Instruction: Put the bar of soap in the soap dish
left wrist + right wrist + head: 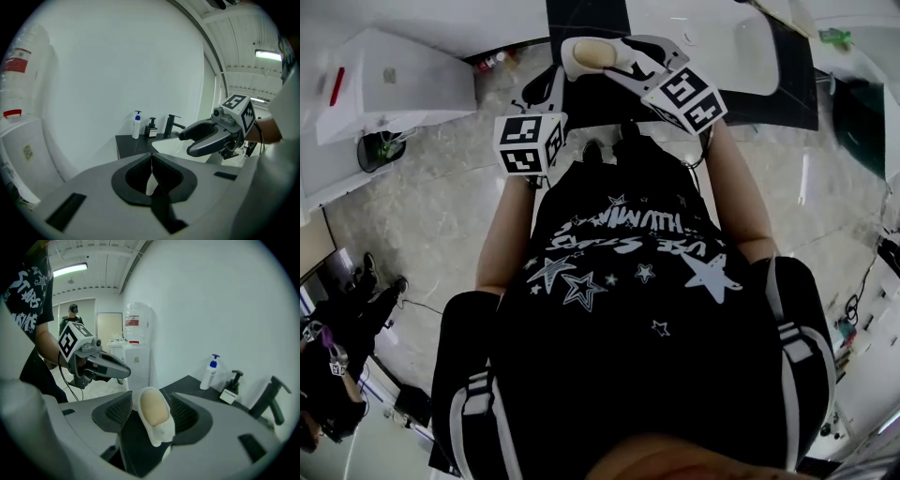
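- Step in hand, as I judge it: the carry. The right gripper [151, 417] has its jaws clamped on the bar of soap [152, 408], which is lifted clear of any surface in front of the person's chest, at 12 o'clock in the head view.
- The left gripper [151, 165] has its jaws together with nothing between them. It hangs at 10 o'clock from the soap in the right gripper view and seems to have no part yet.
- No view shows a soap dish. The next move likely calls for finding it, bringing the soap down level over it, and only then parting the jaws.
- The soap is a rounded oval with a smooth, matte tan face and a white rim. Whether that rim is soap or a wrap, I cannot tell. It would probably slip under a loose grip.
- The jaw pads are dark and finely ribbed; the gripper bodies are smooth grey plastic.
- The black tabletop [187, 382] lies at 1 o'clock from the soap. On it stand a slim white pump bottle [210, 375] with a blue top, a squat black dispenser [230, 386] and, at 3 o'clock, an angular black faucet [275, 399].
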A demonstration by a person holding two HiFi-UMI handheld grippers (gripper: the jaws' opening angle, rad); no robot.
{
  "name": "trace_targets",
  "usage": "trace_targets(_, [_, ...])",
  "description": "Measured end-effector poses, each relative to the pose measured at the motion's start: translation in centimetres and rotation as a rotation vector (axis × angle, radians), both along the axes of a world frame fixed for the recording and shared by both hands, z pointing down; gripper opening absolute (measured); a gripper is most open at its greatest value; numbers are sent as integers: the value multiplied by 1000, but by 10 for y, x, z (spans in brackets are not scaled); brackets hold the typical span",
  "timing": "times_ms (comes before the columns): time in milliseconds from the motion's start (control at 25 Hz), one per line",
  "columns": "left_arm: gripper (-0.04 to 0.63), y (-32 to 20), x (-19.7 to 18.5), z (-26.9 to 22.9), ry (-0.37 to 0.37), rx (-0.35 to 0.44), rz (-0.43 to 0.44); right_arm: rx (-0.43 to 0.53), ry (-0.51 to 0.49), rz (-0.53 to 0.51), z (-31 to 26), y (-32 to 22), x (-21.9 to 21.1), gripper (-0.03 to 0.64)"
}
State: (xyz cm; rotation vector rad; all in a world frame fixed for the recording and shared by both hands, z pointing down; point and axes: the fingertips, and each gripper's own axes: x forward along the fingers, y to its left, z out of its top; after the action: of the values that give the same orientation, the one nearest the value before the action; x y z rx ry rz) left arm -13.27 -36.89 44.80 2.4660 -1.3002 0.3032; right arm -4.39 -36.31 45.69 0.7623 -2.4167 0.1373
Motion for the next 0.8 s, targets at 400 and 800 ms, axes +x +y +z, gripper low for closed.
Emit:
trace_targets(400, [12, 16, 10, -4, 12, 13, 38, -41, -53, 78, 6, 27, 3, 199])
trace_targets(800, [12, 48, 32, -7, -9, 11, 25, -54, -127, 102, -2, 59, 27, 64])
